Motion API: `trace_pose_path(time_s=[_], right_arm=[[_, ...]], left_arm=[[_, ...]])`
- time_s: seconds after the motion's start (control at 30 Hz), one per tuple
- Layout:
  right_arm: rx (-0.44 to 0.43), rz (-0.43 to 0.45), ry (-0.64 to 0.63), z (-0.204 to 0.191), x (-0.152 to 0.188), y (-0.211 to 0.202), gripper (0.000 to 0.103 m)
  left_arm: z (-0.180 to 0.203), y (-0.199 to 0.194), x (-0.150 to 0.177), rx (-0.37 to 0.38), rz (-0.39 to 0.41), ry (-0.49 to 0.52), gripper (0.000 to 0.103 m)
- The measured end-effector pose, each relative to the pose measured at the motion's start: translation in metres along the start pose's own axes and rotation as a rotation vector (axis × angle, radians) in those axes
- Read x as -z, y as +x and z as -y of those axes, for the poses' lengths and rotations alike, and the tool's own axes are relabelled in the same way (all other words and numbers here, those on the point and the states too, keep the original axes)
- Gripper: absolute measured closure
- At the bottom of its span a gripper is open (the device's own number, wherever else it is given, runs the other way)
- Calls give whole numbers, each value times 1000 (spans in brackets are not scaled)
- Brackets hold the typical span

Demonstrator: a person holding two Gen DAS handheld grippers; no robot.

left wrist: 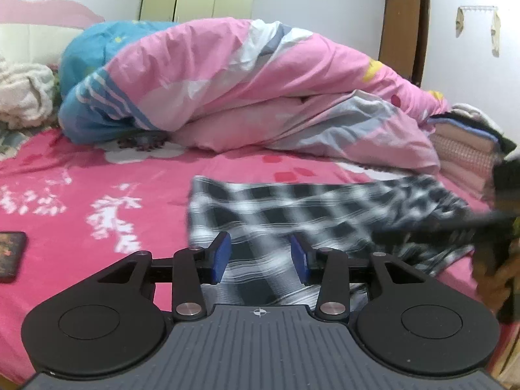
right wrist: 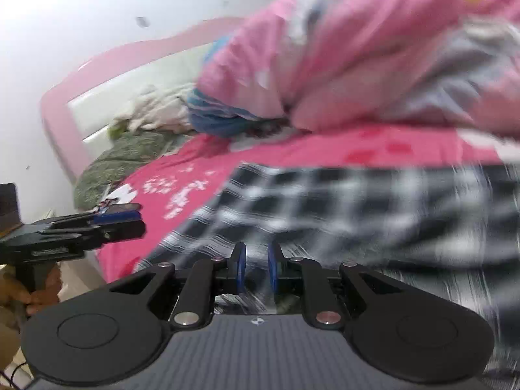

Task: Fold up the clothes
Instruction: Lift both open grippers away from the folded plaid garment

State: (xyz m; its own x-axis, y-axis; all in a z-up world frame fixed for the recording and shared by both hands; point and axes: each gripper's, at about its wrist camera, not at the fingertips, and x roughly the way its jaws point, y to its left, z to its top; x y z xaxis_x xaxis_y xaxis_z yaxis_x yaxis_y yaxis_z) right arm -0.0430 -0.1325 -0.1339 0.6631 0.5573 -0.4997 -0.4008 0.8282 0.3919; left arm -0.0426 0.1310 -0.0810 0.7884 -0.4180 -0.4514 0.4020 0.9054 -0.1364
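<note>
A black-and-white checked garment lies spread on the pink floral bedsheet, filling the lower centre of the left wrist view and running out toward 3 o'clock. The left gripper hangs just over the garment's near edge at 6 o'clock; its blue pads stand clearly apart, with checked cloth visible in the gap beneath them but pressed by neither pad. At 3 o'clock in the same view a dark, blurred shape at the frame's edge is the right gripper (its fingers cannot be made out there).

In the right wrist view the right gripper sits low over the same garment, which spreads from the centre toward 3 o'clock. Its blue pads are drawn close, leaving a narrow slot; whether cloth is pinched in that slot cannot be told through the blur. The left gripper appears at 9 o'clock, held by a hand off the bed's edge.

Behind the garment, at 12 o'clock, a bundled pink and blue quilt rests on the sheet. A dark phone lies at 9 o'clock, and a stack of folded clothes sits at 3 o'clock beside the quilt.
</note>
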Motion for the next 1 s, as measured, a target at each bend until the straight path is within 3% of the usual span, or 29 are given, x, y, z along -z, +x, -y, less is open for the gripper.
trace_pose_path(time_s=[0.07,0.2,0.3,0.4,0.47,0.5,0.57,0.67,0.73,0.9,1.0], right_arm=[[-10,-38,43,10,15,3,88],[-36,12,34,10,12,-26,88],[40,108,37,23,-2,-51,88],[153,148,34,41,-8,-65,88],[239,76,-13,49,-3,-64,87],[275,8,-41,52,2,-61,80],[307,-68,-118,53,17,-68,80],[366,-133,-218,44,22,-82,80],[407,-146,-220,42,16,-89,80],[379,-13,-173,40,-17,-99,80],[416,-43,-176,51,-20,-82,80]], left_arm=[[6,7,0,5,-20,-15,61],[23,22,-5,20,-70,-13,61],[41,38,-11,39,-125,21,60],[59,58,-10,54,-184,68,59],[68,70,-6,54,-224,93,59],[71,73,-4,50,-240,103,59],[72,74,-3,40,-256,113,59],[68,74,-2,41,-268,89,59],[68,73,-2,38,-269,81,59],[66,64,-5,26,-224,50,59],[63,61,-16,6,-163,-23,59]])
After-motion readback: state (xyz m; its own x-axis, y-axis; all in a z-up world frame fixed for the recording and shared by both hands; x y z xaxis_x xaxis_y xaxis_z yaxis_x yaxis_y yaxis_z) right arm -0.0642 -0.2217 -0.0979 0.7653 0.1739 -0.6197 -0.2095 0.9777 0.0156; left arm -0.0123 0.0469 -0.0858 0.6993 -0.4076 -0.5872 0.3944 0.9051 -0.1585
